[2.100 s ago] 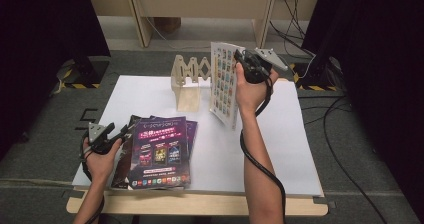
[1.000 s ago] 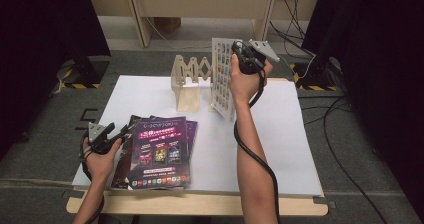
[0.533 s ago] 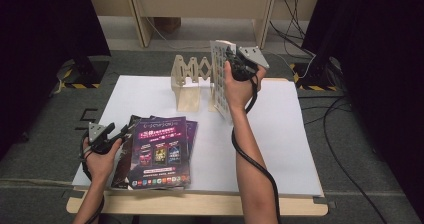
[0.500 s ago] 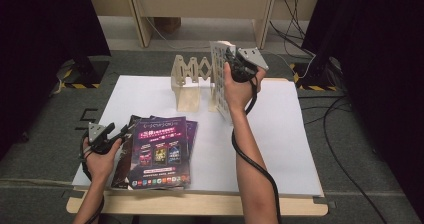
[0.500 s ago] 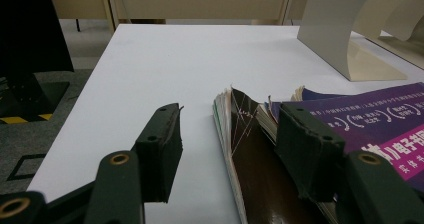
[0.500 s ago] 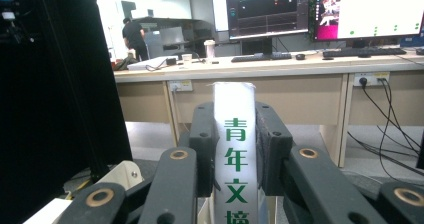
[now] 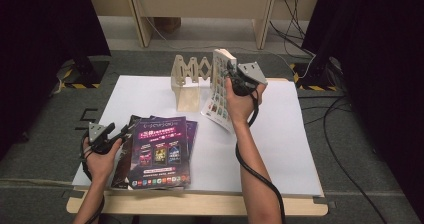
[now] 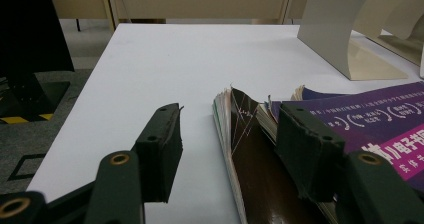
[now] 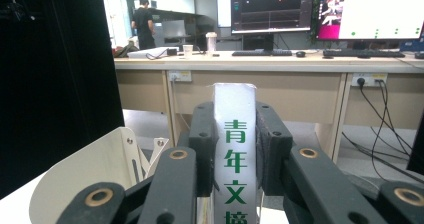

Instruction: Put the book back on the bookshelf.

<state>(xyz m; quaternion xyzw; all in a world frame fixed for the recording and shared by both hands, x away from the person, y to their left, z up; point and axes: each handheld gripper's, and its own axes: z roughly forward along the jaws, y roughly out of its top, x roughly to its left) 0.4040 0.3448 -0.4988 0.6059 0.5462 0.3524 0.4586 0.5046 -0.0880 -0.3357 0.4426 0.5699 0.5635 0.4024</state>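
A magazine [image 7: 218, 91] with a white spine [image 9: 235, 96] bearing green characters hangs upright, my right gripper [image 7: 229, 73] shut on its spine [image 9: 234, 134]. Its lower edge hangs low over the table, right beside the wooden accordion rack [image 7: 187, 74], whose pale curved end plate [image 9: 95, 174] shows at lower left in the right gripper view. A stack of purple magazines [image 7: 160, 151] lies at the front left. My left gripper [image 7: 121, 133] rests open at the stack's left edge. Its left pad [image 8: 161, 149] stands apart from the fanned pages [image 8: 230, 129]. The right pad sits over the purple cover.
The white table top [image 7: 290, 134] has bare room right of the held magazine and behind the stack. The rack's end plate [image 8: 340, 34] stands beyond the stack. Desks with monitors [image 9: 270, 6] and a person stand far off. Cables [image 7: 345, 154] lie on the floor at right.
My right hand has lowered the upright magazine and brought it left, close beside the rack. The left gripper and the stack have not moved.
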